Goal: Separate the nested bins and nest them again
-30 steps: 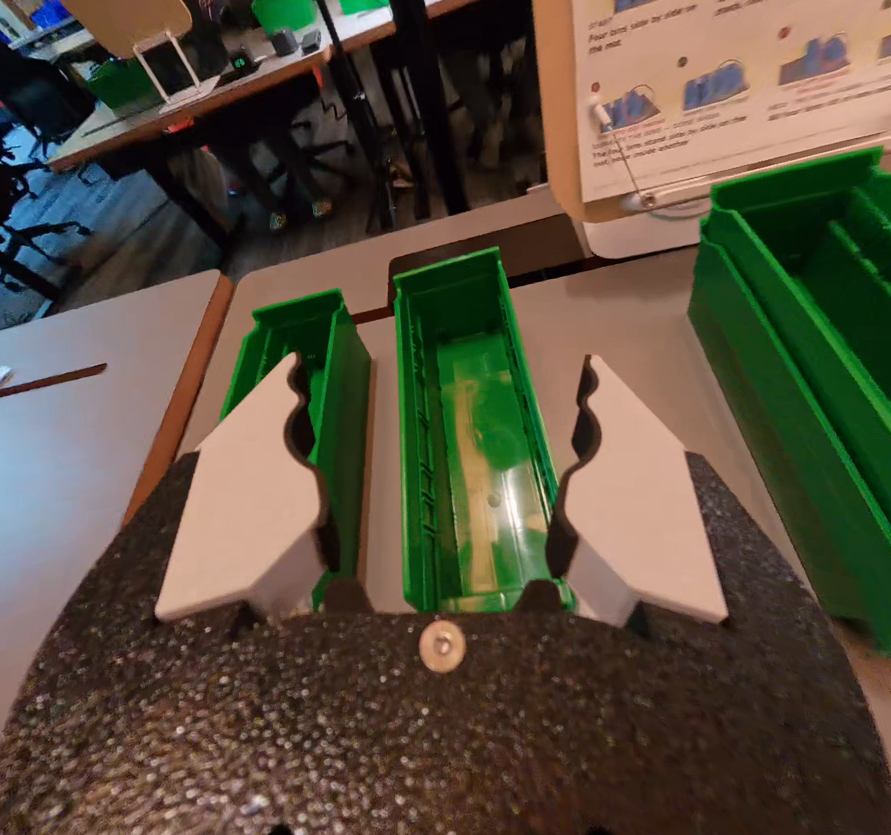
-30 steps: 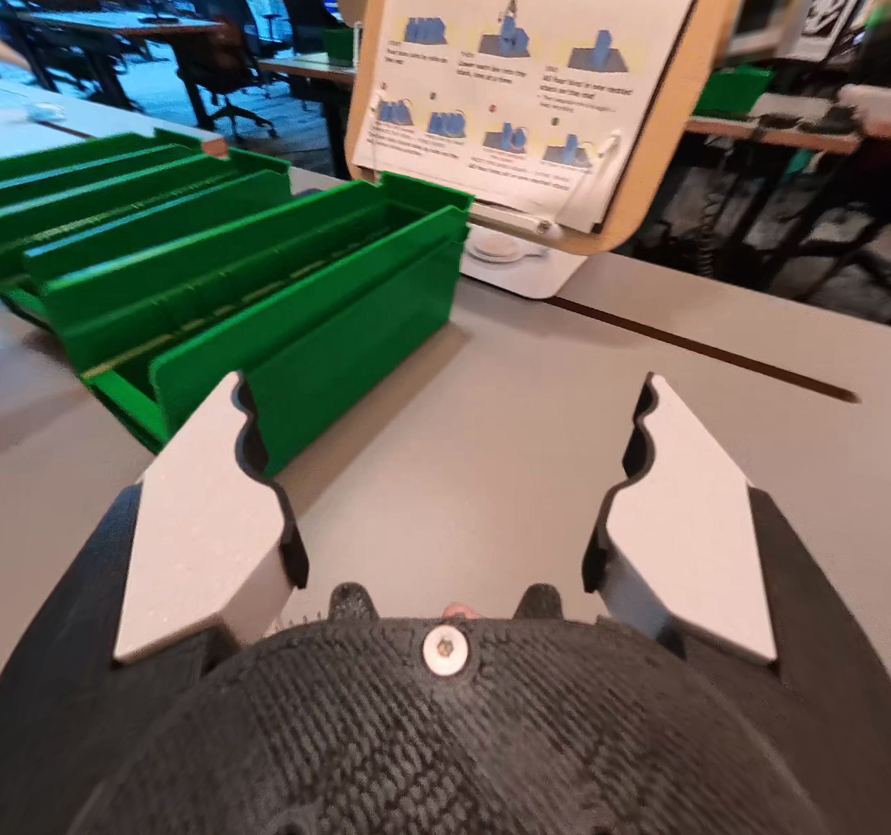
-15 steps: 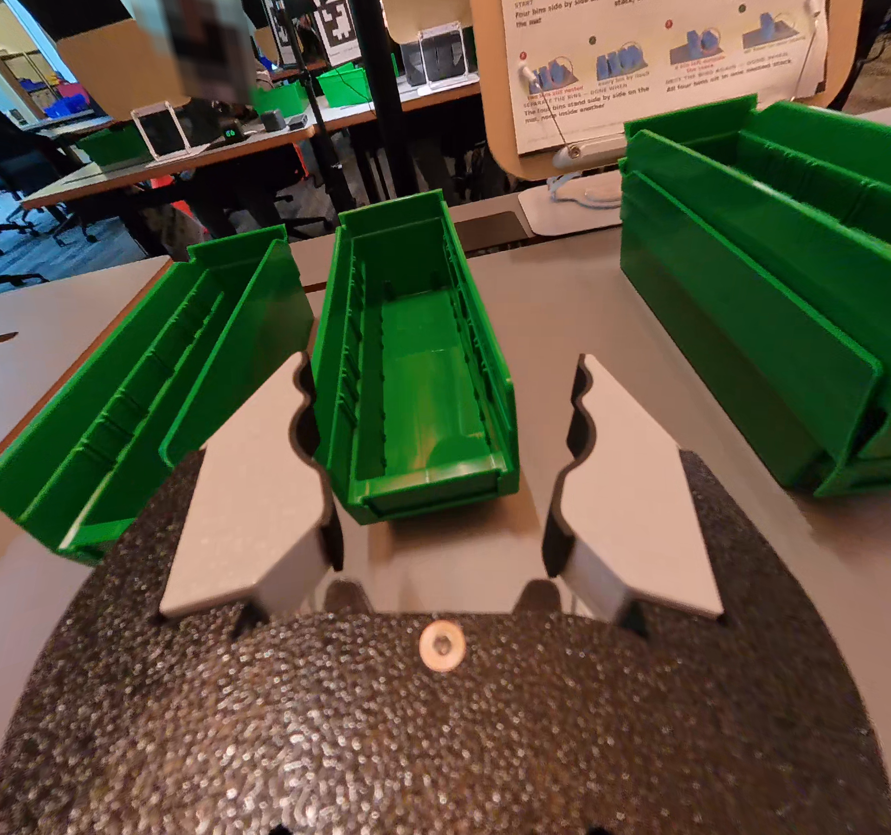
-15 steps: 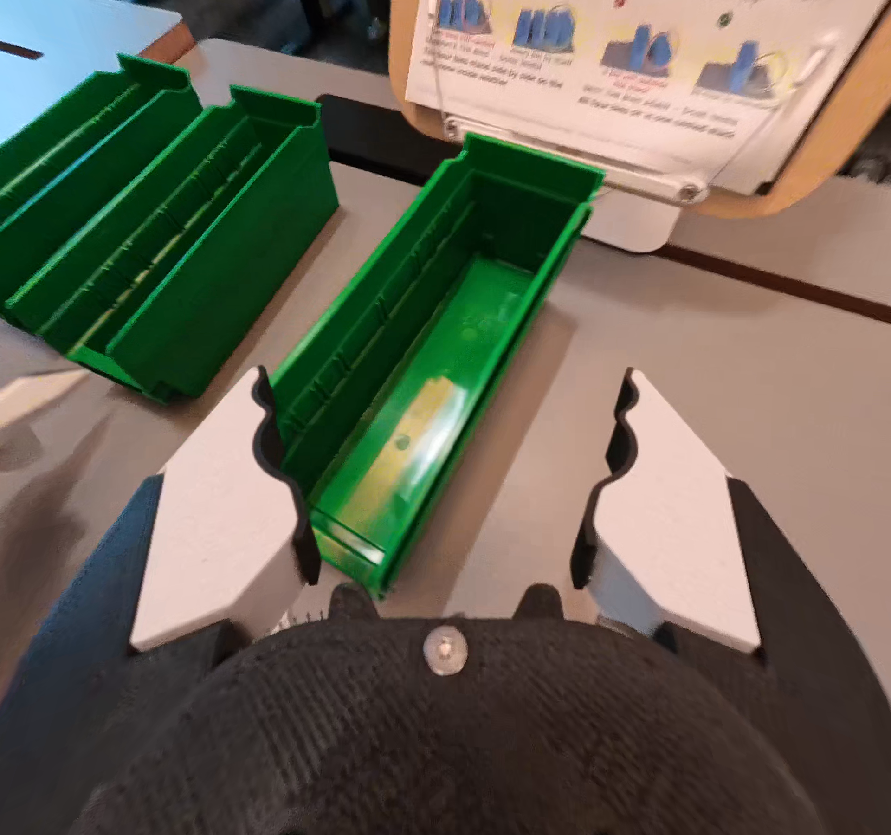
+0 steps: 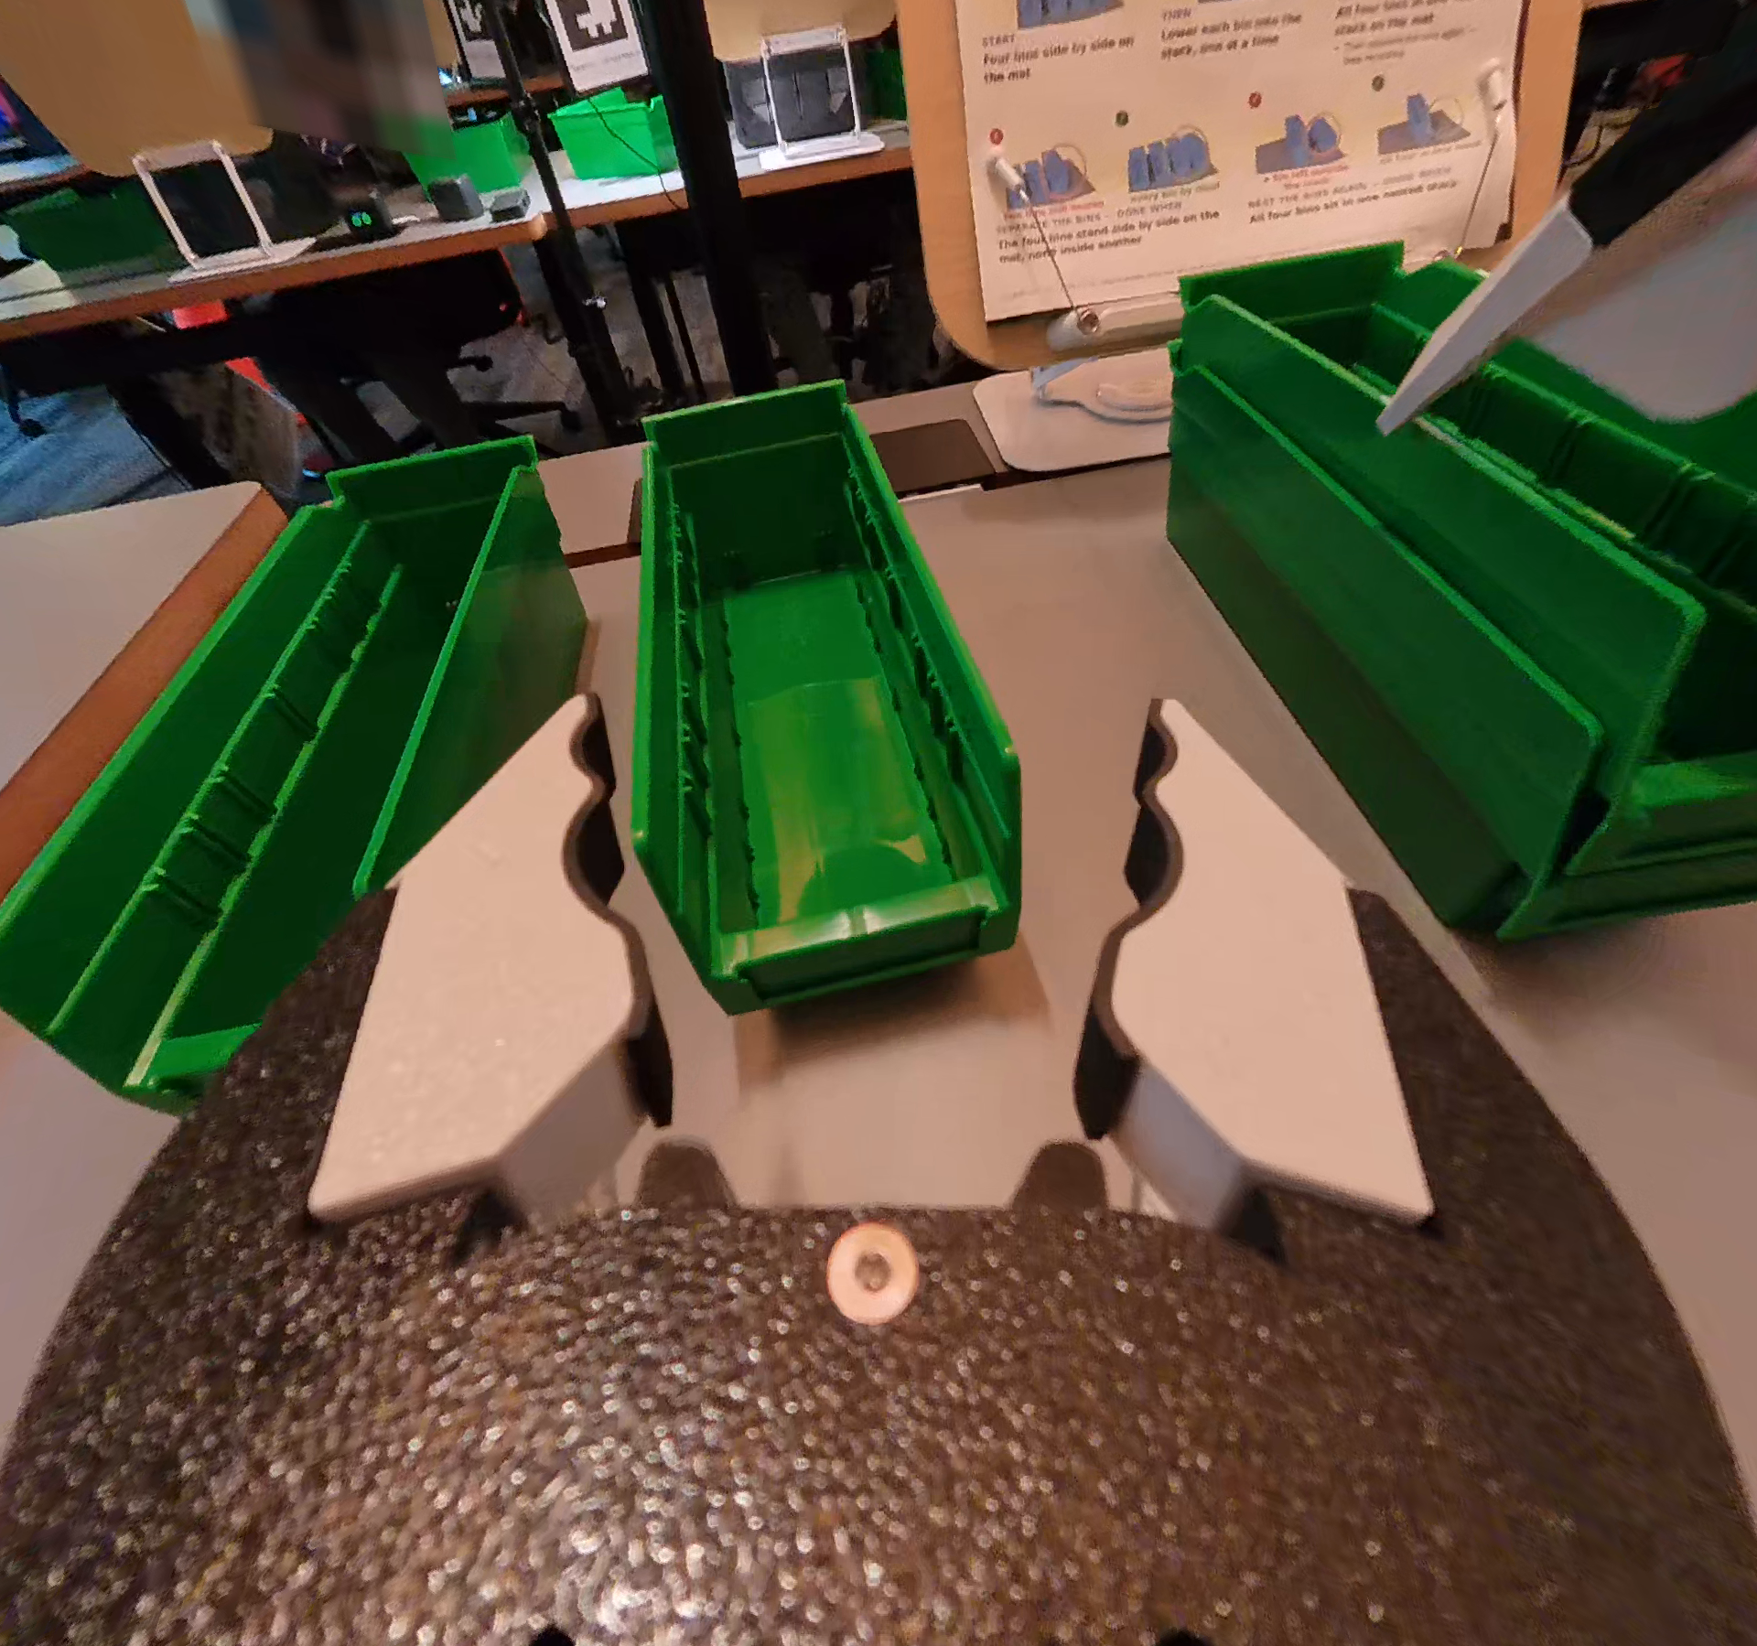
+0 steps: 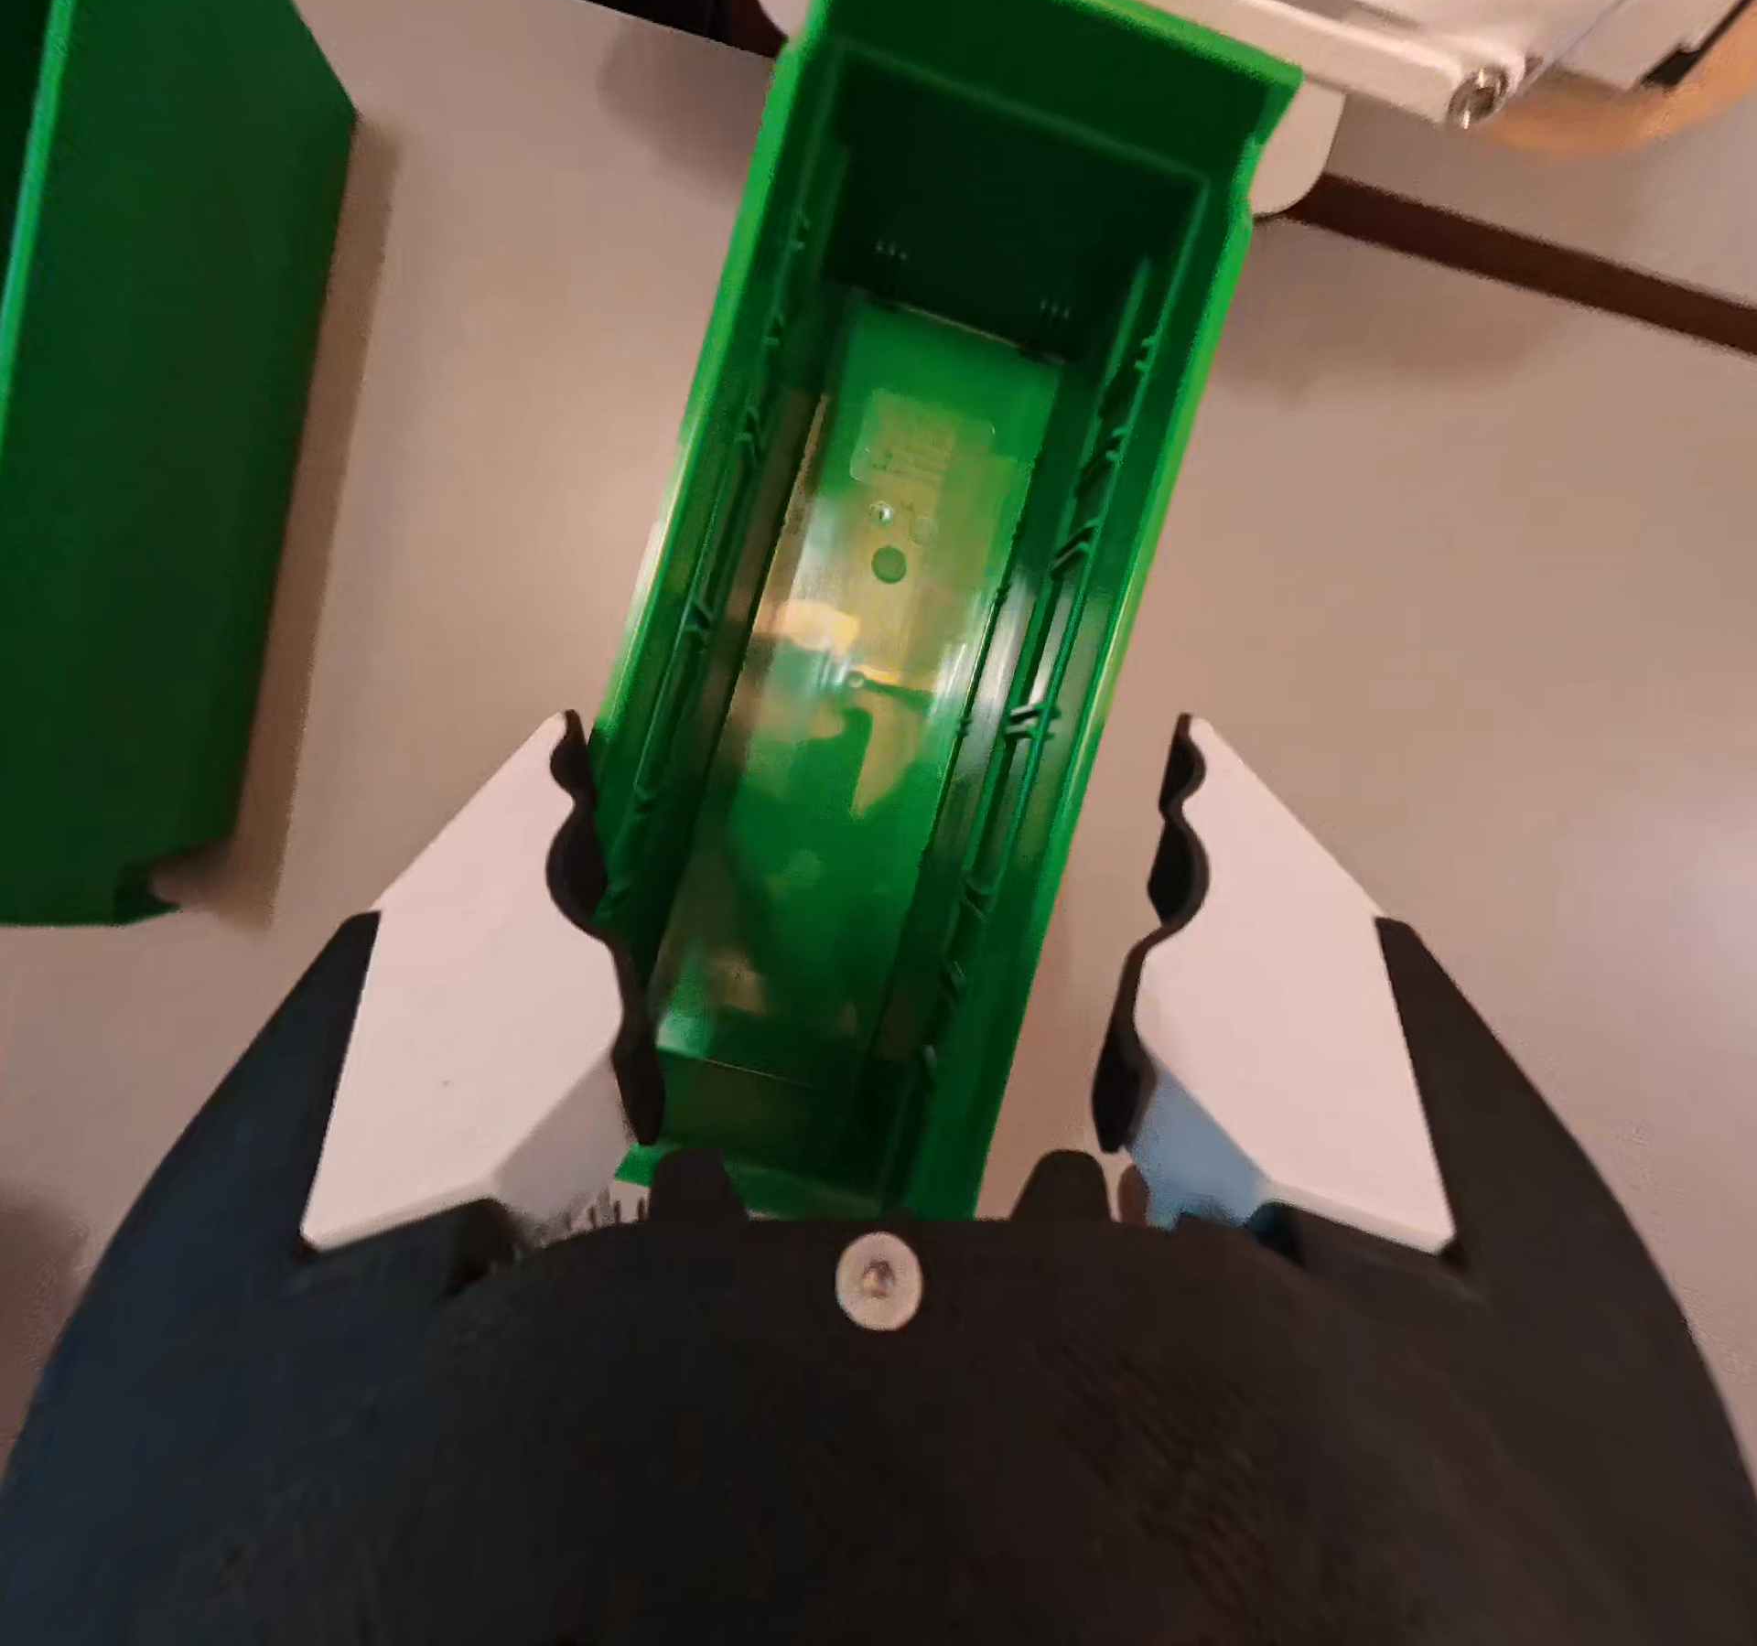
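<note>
A: Busy workroom, other desks behind, and a grey table (image 5: 1074, 631) with an instruction board (image 5: 1226, 108) propped at its far edge. What are the tongs doing?

B: The left tongs (image 5: 870, 925) are spread wide and hold nothing; they hang just short of the near end of the middle bin (image 5: 818, 697), which stands alone on the table. The right tongs (image 6: 870, 944) are also wide apart and grip nothing. They look straight down into the nested pair (image 6: 913, 555), one finger (image 6: 475, 963) outside its left wall, the other well clear of the right wall.

A: And the other bins, taking that middle bin as the mark?

B: A single bin (image 5: 285, 745) lies just to its left. The nested pair sits to its right, apart from it, nearer the board. So two are free and two remain together, by my reading.

A: How should the split go?

B: I'd centre the right tongs over one wall of the inner bin only, close on that rim, and lift straight up. The left tongs could press the outer bin down, or it may rise too.
</note>
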Available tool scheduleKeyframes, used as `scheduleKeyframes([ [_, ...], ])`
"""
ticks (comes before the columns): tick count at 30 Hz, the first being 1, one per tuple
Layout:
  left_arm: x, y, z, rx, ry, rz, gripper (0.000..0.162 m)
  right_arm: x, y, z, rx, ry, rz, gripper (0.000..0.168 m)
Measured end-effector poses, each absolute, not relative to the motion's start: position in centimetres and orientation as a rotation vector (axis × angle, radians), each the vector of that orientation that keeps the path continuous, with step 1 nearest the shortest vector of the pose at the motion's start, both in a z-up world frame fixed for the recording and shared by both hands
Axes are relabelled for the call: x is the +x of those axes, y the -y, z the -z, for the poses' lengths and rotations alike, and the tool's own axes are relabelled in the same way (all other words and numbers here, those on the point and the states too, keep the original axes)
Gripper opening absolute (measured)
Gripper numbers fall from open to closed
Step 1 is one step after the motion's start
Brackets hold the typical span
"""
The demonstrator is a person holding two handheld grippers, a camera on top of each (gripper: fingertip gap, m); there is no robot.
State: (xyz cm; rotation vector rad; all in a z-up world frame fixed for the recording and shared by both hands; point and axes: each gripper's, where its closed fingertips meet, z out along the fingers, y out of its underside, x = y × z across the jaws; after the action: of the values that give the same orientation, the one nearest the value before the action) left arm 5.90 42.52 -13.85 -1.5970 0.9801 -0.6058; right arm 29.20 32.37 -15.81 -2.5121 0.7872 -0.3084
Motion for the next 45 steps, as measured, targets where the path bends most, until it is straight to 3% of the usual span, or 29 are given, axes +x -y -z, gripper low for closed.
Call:
scheduleKeyframes([
  [4, 5.3, -43.1, 13.9, -1.61, -0.961, 0.614, 0.107, 29.9, -32.2, 17.1, -2.524, -0.922, 0.346, 0.137],
  [12, 4.3, -44.3, 15.1, -1.671, -0.943, 0.625, 0.107, 30.1, -33.3, 18.0, -2.519, -0.928, 0.338, 0.128],
  [27, 5.4, -43.3, 15.4, -1.673, -0.995, 0.637, 0.107, 30.2, -33.2, 19.2, -2.538, -1.019, 0.154, 0.138],
  [29, 5.5, -43.2, 15.6, -1.676, -1.002, 0.635, 0.107, 30.1, -33.2, 19.2, -2.549, -1.023, 0.134, 0.137],
  [32, 5.6, -43.2, 16.0, -1.691, -1.02, 0.623, 0.107, 29.4, -33.6, 19.2, -2.576, -1.037, 0.059, 0.121],
  [45, 5.0, -44.0, 16.8, -1.74, -0.997, 0.651, 0.107, 29.1, -32.3, 19.2, -2.79, -1.044, -0.006, 0.115],
])
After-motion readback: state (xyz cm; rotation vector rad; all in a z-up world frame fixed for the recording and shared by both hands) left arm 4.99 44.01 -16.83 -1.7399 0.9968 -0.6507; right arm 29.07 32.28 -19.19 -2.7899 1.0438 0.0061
